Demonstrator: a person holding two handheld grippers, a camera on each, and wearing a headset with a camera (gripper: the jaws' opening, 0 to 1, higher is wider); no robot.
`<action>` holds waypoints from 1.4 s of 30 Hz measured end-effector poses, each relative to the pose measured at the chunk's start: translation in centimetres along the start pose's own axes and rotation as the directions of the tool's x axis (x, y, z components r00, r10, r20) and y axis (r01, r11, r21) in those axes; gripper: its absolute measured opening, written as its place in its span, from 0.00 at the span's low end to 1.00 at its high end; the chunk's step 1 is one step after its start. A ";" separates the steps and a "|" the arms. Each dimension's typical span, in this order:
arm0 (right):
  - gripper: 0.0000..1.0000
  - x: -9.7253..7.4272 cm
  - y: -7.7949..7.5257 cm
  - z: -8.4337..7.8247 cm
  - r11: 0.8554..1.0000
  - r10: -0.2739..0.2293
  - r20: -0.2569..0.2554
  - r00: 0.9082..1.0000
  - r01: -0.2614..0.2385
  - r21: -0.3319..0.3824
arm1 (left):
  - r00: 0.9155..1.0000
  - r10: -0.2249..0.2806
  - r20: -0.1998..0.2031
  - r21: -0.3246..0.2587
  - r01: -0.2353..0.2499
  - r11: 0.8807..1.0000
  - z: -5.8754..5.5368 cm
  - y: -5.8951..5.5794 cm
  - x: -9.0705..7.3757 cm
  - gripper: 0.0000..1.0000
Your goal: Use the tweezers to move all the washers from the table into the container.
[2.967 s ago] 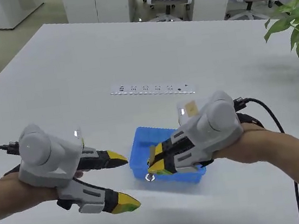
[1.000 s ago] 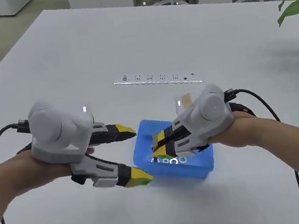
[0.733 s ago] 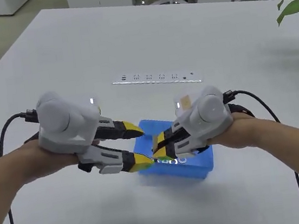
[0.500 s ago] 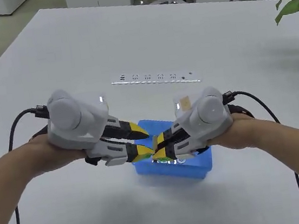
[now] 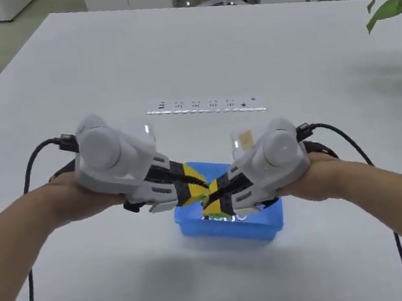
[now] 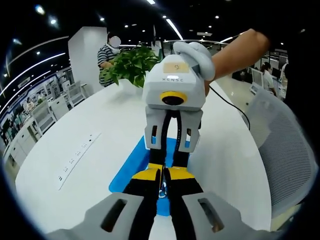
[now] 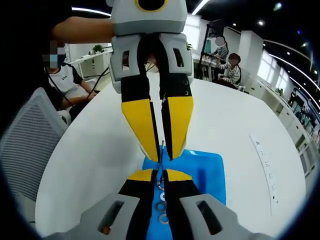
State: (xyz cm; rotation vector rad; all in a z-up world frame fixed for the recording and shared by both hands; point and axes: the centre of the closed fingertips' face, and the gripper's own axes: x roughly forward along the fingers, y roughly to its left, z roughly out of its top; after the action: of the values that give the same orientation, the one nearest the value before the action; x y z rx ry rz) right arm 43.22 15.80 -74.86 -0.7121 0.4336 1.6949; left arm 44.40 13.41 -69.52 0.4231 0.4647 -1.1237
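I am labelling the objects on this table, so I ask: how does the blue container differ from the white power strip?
The blue container is an open box with raised walls; the white power strip is long and flat. In the head view the container lies nearer; the power strip lies farther off. The container holds washers; the power strip bears a row of sockets. Both rest on the white table.

Most of the blue container point(image 5: 263, 225) lies hidden
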 end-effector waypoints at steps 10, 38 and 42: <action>0.10 -0.5 -0.1 0.0 1.000 -0.008 0.001 1.000 0.008 0.001 | 1.000 -0.007 0.009 0.016 0.007 1.000 0.6 -0.4 0.0 0.06; 0.09 -3.1 0.5 2.6 0.997 -0.064 0.058 0.996 0.061 0.054 | 0.998 -0.046 0.034 0.066 0.044 0.997 4.1 -1.7 -1.9 0.06; 0.08 -3.7 1.2 3.0 0.996 -0.065 0.061 0.996 0.061 0.067 | 0.998 -0.058 0.038 0.070 0.056 0.996 4.6 -2.3 -2.3 0.06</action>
State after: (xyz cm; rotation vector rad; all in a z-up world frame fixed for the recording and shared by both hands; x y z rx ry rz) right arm 41.88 14.72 -70.29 -0.6171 0.4158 1.6320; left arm 42.09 11.81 -64.67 0.4495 0.4060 -1.2041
